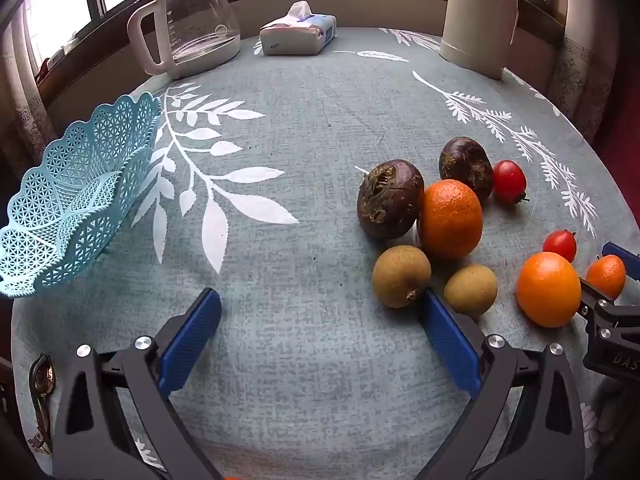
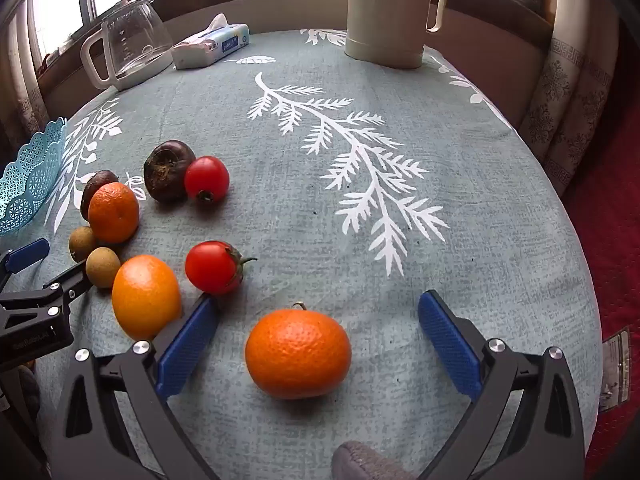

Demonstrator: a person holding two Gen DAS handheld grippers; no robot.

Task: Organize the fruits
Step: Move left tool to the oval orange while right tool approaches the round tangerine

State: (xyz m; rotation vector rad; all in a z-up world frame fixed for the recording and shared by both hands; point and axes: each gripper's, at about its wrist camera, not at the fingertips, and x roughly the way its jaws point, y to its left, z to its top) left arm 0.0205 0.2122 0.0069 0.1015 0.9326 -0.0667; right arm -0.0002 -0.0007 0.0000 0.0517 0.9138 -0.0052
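— What sort of place is this?
— A home, a dining corner: a round table (image 1: 304, 208) under a grey-green leaf-print cloth.
— What else shows it?
— At the table's far edge stand a glass jug (image 1: 188, 20), a tissue pack (image 1: 298, 34) and a cream flask (image 1: 478, 20); beyond it, windows (image 1: 60, 4) and patterned curtains (image 2: 568, 92).

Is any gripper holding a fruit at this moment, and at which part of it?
Nothing is held. The left gripper is open over bare cloth. The right gripper is open around the mandarin, its fingers apart from it.
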